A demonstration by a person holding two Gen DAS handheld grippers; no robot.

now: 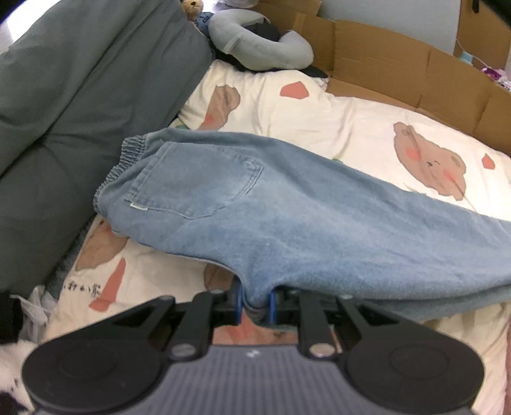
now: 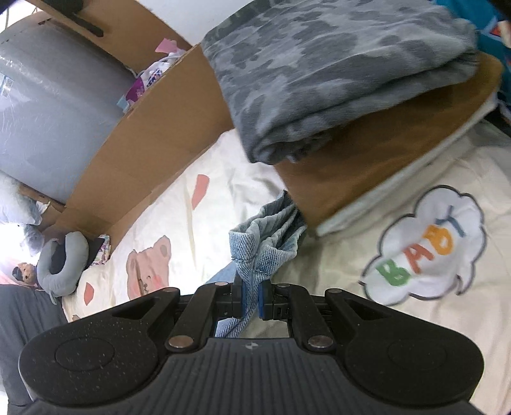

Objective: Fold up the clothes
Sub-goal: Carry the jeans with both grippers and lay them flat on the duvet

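Light blue jeans [image 1: 287,217] lie across a cream bedsheet with bear prints [image 1: 319,108], elastic waistband to the left and a back pocket facing up. My left gripper [image 1: 255,303] is shut on a fold of the jeans' near edge, lifted a little off the sheet. In the right wrist view my right gripper [image 2: 252,301] is shut on the hemmed end of a jeans leg [image 2: 258,242], which bunches up above the blue pads. Just beyond it lie a cream garment with a "BABY" cloud patch [image 2: 424,252] and a folded grey camouflage garment [image 2: 319,79] on a brown one.
A grey-green quilt [image 1: 80,111] is heaped along the left of the bed. A grey neck pillow [image 1: 255,48] and a small teddy bear [image 1: 191,6] sit at the far end. Cardboard walls [image 1: 399,64] line the bed's far side.
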